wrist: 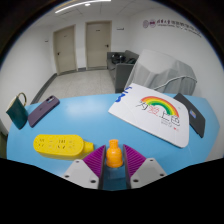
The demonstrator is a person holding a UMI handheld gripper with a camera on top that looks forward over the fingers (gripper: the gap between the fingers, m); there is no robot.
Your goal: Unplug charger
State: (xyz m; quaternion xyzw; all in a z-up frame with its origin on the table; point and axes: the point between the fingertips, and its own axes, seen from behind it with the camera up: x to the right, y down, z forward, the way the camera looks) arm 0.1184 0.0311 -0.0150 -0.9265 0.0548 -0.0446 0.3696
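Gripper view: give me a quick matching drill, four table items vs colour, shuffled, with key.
Things:
1. power strip
2. object between the gripper fingers
3. table top
4. card with the rainbow print

Colours:
A. white
B. orange
C. yellow
D. light blue

Pairs: 1-C, 2-B, 3-D, 4-A.

The orange object sits between the purple pads; whether both press on it cannot be told.

Yellow power strip (62, 146), orange charger (114, 154), blue table (90, 115)
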